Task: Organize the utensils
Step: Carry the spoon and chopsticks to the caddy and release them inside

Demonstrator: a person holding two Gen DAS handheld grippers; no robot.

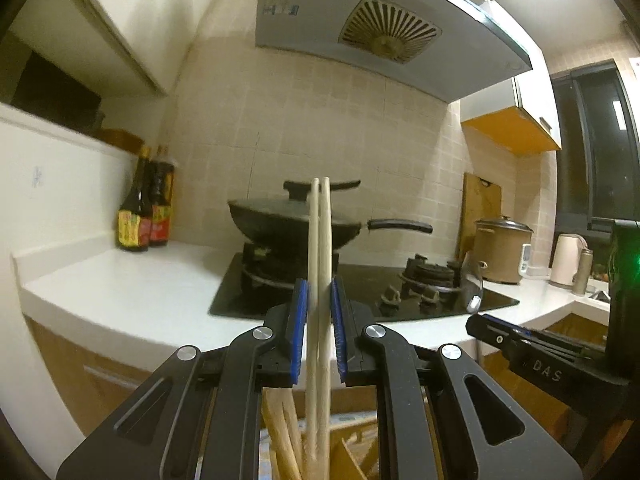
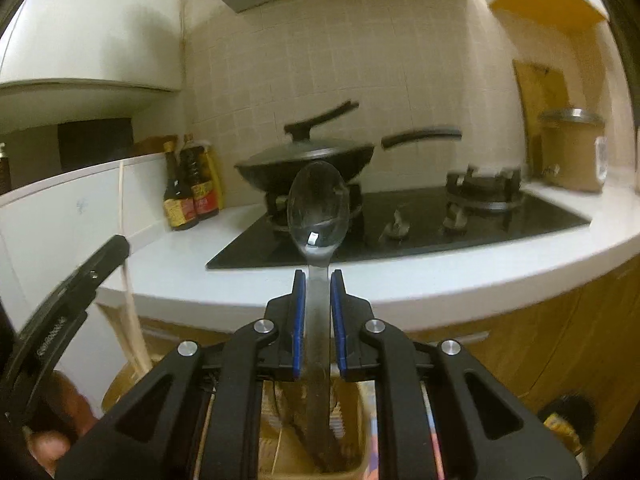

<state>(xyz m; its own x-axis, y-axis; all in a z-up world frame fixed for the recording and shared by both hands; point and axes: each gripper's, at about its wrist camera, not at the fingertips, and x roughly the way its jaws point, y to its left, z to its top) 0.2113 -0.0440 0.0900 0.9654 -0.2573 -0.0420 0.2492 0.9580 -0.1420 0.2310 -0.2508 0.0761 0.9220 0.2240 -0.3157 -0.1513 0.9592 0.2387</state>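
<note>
Left hand-held gripper (image 1: 319, 320) clamps chopsticks (image 1: 320, 240), tips at 12 o'clock. Right hand-held gripper (image 2: 318, 312) clamps spoon (image 2: 318, 204). Risk: smooth, narrow handles may slip or twist.

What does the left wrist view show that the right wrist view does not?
Only the left wrist view shows the left tongs shut on two chopsticks, the hood's fan grille, a kettle and a dark window. Only the right wrist view shows the right tongs shut on a spoon. Both show the wok, the bottles, the stove and the cooker.
</note>
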